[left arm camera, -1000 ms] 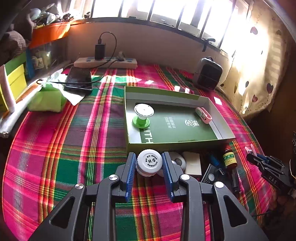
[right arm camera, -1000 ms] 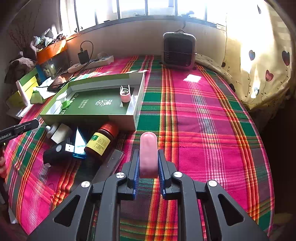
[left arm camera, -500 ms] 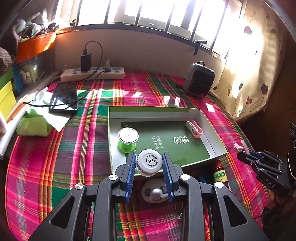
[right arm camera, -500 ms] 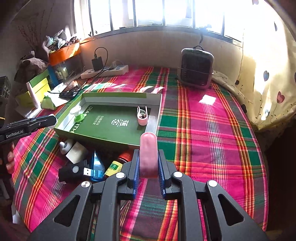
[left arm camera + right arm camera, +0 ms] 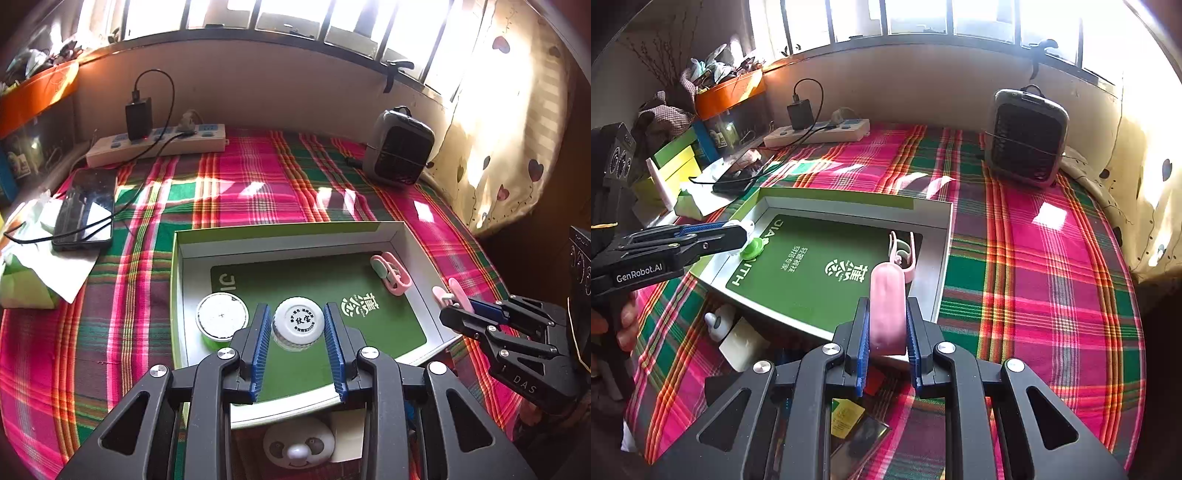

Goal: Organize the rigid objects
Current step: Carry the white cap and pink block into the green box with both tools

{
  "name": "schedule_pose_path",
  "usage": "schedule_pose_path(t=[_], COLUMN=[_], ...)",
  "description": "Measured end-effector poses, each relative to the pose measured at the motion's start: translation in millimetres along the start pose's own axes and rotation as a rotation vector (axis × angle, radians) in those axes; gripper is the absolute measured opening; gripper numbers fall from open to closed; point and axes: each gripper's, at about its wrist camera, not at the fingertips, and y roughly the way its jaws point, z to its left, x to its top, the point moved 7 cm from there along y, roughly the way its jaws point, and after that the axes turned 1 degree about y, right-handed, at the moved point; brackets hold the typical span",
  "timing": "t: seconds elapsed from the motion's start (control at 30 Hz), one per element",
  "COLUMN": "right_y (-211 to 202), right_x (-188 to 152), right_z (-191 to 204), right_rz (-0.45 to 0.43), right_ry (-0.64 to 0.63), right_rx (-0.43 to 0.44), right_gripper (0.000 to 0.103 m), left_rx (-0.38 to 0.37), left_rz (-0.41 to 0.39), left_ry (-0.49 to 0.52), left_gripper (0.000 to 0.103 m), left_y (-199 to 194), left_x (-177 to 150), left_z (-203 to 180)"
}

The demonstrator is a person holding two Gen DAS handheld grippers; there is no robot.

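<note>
My left gripper (image 5: 297, 328) is shut on a small white-capped bottle (image 5: 297, 326) and holds it over the green-floored box (image 5: 288, 238), just right of a green pot with a white lid (image 5: 221, 317). A pink clip (image 5: 391, 275) lies at the box's right side. My right gripper (image 5: 886, 332) is shut on a pink oblong case (image 5: 886, 306) above the box's near right edge (image 5: 943, 266); the same pink clip (image 5: 903, 251) sits just beyond it. The right gripper (image 5: 461, 308) also shows at the right of the left wrist view, and the left gripper (image 5: 738, 230) at the left of the right wrist view.
On the plaid cloth below the box lie a panda-faced white item (image 5: 297, 445), a white block (image 5: 742, 345) and a yellow-labelled bottle (image 5: 846, 417). A small heater (image 5: 1025, 136), a power strip (image 5: 155, 146), a phone (image 5: 85, 208) and a tissue pack (image 5: 26, 284) stand farther back.
Both grippers moved forward from the loose items on the cloth to over the box, each keeping hold of its object. The box now fills the view centre.
</note>
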Motion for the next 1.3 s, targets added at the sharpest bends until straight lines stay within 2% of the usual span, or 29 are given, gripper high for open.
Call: schedule_pose_path(t=[0.47,1.3], right_y=[42,52], right_x=[5,4], right_z=[-2,7], right_rz=[0.089,0.101], right_ry=[-0.036,-0.14], right_rx=[0.042,0.007], right_gripper=[0.019,0.019], left_rx=[0.012,0.059], left_rz=[0.08,0.072], left_ry=[0.021,0.032], left_gripper=[0.028,0.028], left_y=[49,63], left_x=[3,15], left_z=[-1,5])
